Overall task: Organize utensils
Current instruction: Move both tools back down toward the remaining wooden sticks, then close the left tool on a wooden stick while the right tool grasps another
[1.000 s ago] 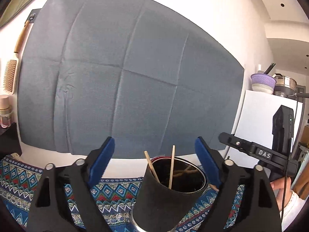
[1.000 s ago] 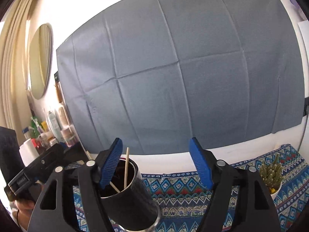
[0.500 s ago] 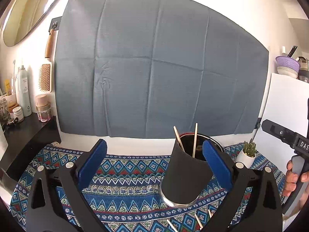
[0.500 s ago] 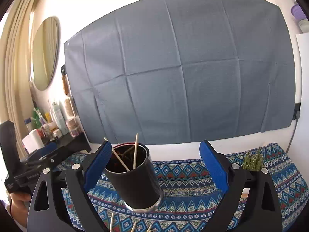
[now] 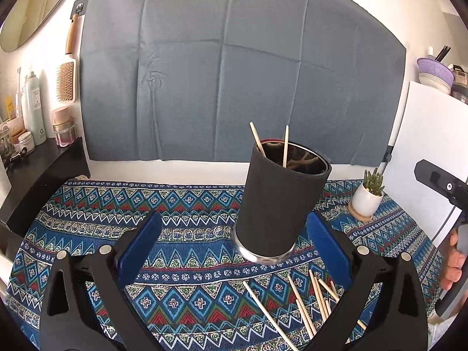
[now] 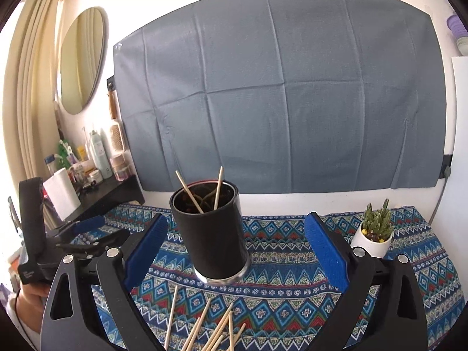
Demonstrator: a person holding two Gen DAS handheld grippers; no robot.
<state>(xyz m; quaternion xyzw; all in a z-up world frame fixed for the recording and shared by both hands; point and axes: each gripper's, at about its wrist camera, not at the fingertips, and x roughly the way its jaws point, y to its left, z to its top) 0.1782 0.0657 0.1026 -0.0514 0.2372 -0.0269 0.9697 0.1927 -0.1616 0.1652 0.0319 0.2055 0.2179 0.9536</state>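
1. Chopsticks (image 6: 201, 326) are seen loose on the patterned cloth (image 5: 187, 289), fanned in front of 1 black holder (image 5: 280, 201); their exact number cannot be told, as the ends are cut off.
2. 2 more sticks (image 6: 218, 188) are seen standing tilted inside the holder, which stands upright on the cloth.
3. The left gripper (image 5: 234, 248) is held with jaws wide apart and nothing between the pads; the holder stands just beyond them, toward its right finger.
4. The right gripper (image 6: 237, 248) has just been opening and is spread wide, empty; the holder stands ahead, nearer its left finger.
5. 1 potted cactus (image 6: 374, 234) is seen at the right.
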